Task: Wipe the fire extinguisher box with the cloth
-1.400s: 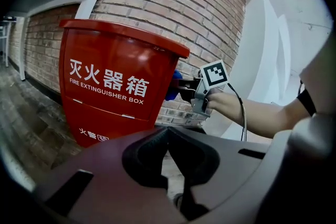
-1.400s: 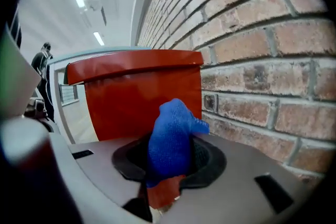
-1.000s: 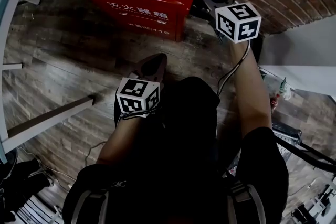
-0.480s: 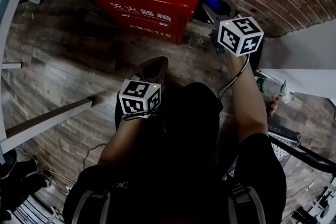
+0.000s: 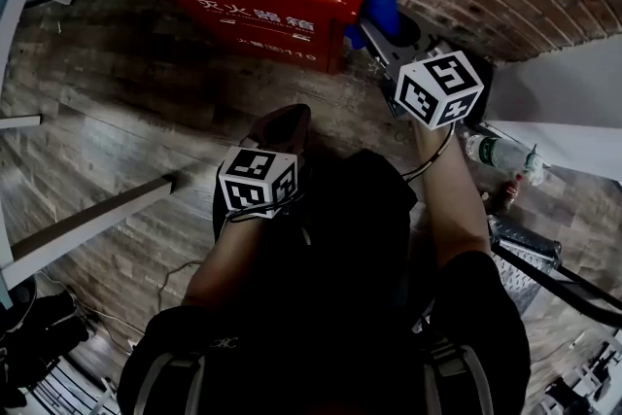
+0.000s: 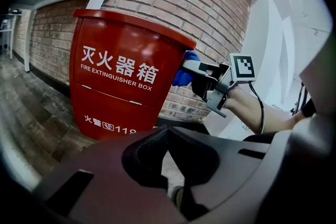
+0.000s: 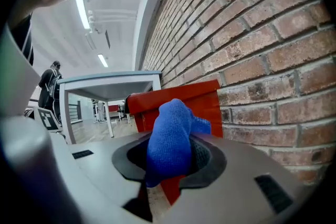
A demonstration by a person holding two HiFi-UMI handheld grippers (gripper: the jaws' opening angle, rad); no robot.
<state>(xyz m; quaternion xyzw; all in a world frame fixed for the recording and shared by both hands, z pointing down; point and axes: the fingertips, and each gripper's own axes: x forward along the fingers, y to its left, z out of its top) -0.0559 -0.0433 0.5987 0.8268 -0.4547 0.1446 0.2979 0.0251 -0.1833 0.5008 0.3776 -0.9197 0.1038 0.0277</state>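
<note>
1. While nothing lies between them, the fingers of the left gripper (image 6: 167,134) are pressed together.
2. A blue cloth (image 7: 170,131) is pinched by the fingers of the right gripper (image 7: 169,162).
3. The cloth is held at the right side of the red fire extinguisher box (image 6: 121,76); contact cannot be told.
4. The box is set on the wooden floor (image 5: 117,92) against a brick wall (image 7: 252,34), with its contents hidden.

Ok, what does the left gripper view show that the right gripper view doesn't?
Only the left gripper view: the fire extinguisher box's lettered front, the right gripper seen from outside, and the left gripper, shut and empty. Only the right gripper view: a white table and ceiling lights, plus the blue cloth pinched between its jaws up close. Both: the red box, the cloth and the brick wall.
</note>
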